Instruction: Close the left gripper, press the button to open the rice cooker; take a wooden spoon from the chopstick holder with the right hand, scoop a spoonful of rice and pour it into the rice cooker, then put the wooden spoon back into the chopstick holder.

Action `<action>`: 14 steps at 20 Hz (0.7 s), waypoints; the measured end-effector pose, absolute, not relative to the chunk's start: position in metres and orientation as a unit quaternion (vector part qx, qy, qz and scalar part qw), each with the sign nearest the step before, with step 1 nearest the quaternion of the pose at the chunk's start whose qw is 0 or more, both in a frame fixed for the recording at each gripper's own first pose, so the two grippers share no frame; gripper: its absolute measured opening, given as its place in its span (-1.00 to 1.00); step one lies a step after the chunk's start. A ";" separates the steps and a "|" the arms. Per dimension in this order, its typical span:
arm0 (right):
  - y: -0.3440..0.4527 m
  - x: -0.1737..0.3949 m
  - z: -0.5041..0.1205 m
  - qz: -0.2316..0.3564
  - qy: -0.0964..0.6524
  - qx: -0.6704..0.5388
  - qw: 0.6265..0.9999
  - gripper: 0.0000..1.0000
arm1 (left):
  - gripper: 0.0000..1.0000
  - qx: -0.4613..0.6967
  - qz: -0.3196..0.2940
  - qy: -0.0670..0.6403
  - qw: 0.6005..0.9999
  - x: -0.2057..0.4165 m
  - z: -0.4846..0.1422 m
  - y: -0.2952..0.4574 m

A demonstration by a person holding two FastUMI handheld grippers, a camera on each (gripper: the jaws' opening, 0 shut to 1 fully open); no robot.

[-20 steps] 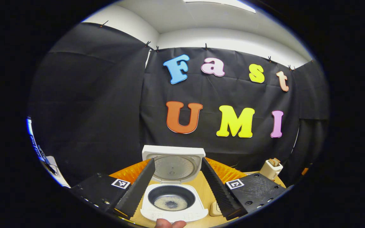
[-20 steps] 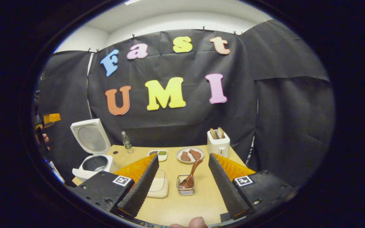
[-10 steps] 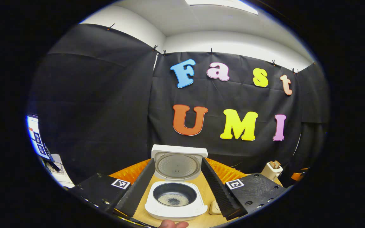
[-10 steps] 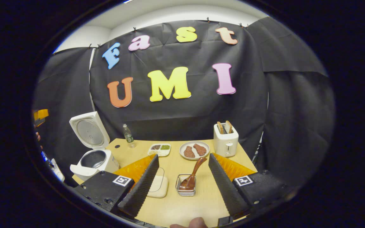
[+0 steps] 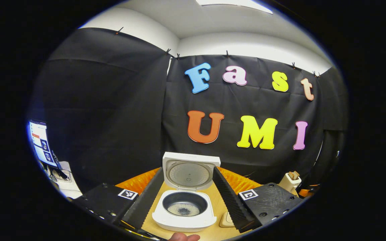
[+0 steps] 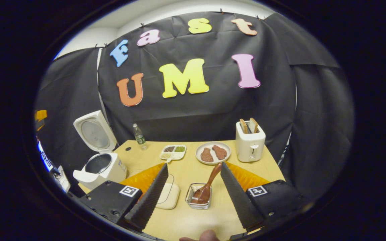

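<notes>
So the desk (image 6: pixel 193 217) is a light wood top, and the biggest thing on it is the white rice cooker (image 6: pixel 101 167) at its left edge, lid standing straight up. From the left gripper view you look right into the rice cooker's (image 5: pixel 184 209) dark pot, with a pale patch at the bottom. The left gripper (image 5: pixel 188 197) hangs in front of it with its fingers spread wide, one on each side of the cooker, touching nothing.

Next down is the white toaster (image 6: pixel 250 144) at the far right with two slices sticking out, then a plate (image 6: pixel 213 153) with two brown pieces, a small divided tray (image 6: pixel 173 152) and a little bottle (image 6: pixel 140 136) at the back.

The right gripper (image 6: pixel 193 190) is spread open too, holding nothing. Between its fingers sits the small clear holder (image 6: pixel 198 201) with the wooden spoon (image 6: pixel 208 185) leaning in it, handle tilted up to the right. A pale flat pad (image 6: pixel 169 197) lies just left of the holder.
</notes>
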State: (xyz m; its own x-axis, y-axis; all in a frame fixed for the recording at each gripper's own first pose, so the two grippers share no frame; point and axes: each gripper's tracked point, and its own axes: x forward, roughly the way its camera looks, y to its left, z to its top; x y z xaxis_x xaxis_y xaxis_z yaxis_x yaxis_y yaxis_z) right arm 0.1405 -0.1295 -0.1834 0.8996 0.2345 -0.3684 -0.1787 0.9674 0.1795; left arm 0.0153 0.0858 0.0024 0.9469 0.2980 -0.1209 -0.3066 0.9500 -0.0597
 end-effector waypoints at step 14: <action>-0.144 0.231 -0.318 0.137 0.324 0.226 0.908 0.99 | 0.89 -0.027 0.185 0.107 0.977 -0.015 -0.017 0.036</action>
State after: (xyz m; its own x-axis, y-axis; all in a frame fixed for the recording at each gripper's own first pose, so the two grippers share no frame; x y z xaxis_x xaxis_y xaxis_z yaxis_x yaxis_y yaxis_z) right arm 0.2314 -0.1439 -0.3182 0.7524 0.3952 -0.5270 -0.1019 0.8602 0.4997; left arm -0.0154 0.0362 -0.0171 0.9090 0.3553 -0.2179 -0.3667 0.9303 -0.0127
